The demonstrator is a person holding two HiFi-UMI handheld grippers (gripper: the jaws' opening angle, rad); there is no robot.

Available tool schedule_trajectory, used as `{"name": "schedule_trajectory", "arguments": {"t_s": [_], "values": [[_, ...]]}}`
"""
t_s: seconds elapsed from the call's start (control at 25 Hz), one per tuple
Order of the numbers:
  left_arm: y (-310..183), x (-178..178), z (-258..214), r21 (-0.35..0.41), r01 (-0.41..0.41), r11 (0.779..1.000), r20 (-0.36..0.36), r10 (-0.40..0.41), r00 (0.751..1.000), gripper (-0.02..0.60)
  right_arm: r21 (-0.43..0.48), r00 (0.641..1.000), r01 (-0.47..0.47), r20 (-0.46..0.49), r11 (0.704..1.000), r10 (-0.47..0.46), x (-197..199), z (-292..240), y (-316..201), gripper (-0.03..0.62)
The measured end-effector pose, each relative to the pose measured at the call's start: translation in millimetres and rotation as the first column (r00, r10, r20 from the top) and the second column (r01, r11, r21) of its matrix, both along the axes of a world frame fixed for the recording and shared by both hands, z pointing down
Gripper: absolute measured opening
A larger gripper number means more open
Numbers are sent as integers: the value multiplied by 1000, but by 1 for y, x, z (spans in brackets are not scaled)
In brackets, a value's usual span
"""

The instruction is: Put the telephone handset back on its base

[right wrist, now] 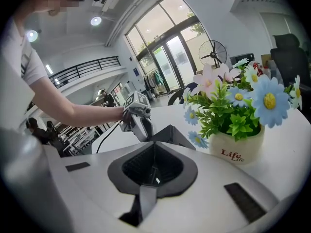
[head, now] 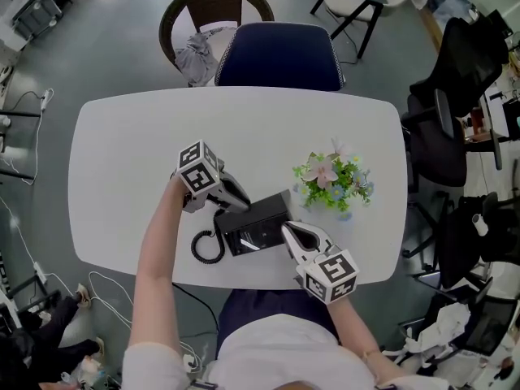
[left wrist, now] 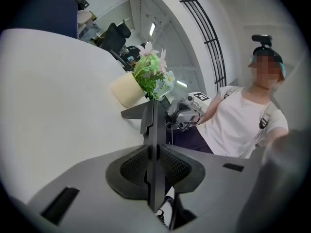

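On the white table [head: 122,161] lies a black telephone base [head: 260,222] whose coiled cord [head: 207,246] loops off its left side. My left gripper [head: 237,204] comes in from the upper left and is shut on the dark handset [left wrist: 154,125] at the base's left edge. Only a thin dark edge of the handset shows between the pads. My right gripper [head: 286,230] reaches in from below and is shut on the base's right edge [right wrist: 171,134]. The two grippers face each other across the phone: the right gripper [left wrist: 184,115] shows in the left gripper view, the left gripper [right wrist: 141,125] in the right one.
A small white pot of artificial flowers [head: 331,181] stands just right of the phone, close to my right gripper. A blue chair [head: 280,55] and a round-backed chair [head: 213,6] stand beyond the table's far edge. Black office chairs [head: 443,128] crowd the right side.
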State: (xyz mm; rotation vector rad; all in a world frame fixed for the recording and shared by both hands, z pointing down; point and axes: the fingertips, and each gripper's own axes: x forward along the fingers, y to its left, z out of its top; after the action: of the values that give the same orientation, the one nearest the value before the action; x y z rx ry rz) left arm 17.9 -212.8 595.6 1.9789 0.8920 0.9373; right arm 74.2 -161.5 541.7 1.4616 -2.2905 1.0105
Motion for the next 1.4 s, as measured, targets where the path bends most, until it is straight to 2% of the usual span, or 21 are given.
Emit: {"name": "schedule_trajectory", "arguments": {"t_s": [0.2,0.36,0.48,0.56,0.64,0.72,0.92,1.04,1.12,1.2,1.32,1.4], "values": [[-3,2,2,56,20,998,-6,-19,1000,89,1,1000,3,-3,1000,-3,-2,1,-1,34],[-12,2,9,131,100,986,-1,-101,995,166,4,1000,6,-12,1000,-6,-4,1,-1,35],[-23,0,10,199,212,957,-28,-210,977,173,11,1000,9,-23,1000,-9,-5,1,0,35],[-35,-3,6,245,322,915,-77,-312,947,173,17,999,9,-31,1000,-8,-5,2,2,35],[-44,-10,-3,267,440,858,-141,-417,898,173,22,999,6,-40,1000,-5,-4,3,4,35],[-51,-22,-15,286,547,787,-204,-508,837,173,28,999,-1,-51,1000,3,-2,2,6,35],[-47,-56,-41,306,752,584,-316,-683,659,172,44,996,-11,-86,999,15,4,3,9,35],[-35,-71,-52,307,834,458,-364,-754,547,172,55,994,-12,-111,998,18,7,3,13,35],[-25,-79,-60,321,869,377,-396,-780,484,172,67,993,-12,-121,998,20,7,0,14,35],[-13,-86,-68,342,886,313,-422,-791,443,172,85,992,-10,-122,996,20,5,-7,15,35],[4,-96,-81,385,893,234,-452,-796,404,172,114,993,-7,-119,993,20,-2,-18,20,35],[16,-101,-91,400,899,176,-475,-799,368,172,127,993,-11,-117,992,26,-5,-24,27,35]]}}
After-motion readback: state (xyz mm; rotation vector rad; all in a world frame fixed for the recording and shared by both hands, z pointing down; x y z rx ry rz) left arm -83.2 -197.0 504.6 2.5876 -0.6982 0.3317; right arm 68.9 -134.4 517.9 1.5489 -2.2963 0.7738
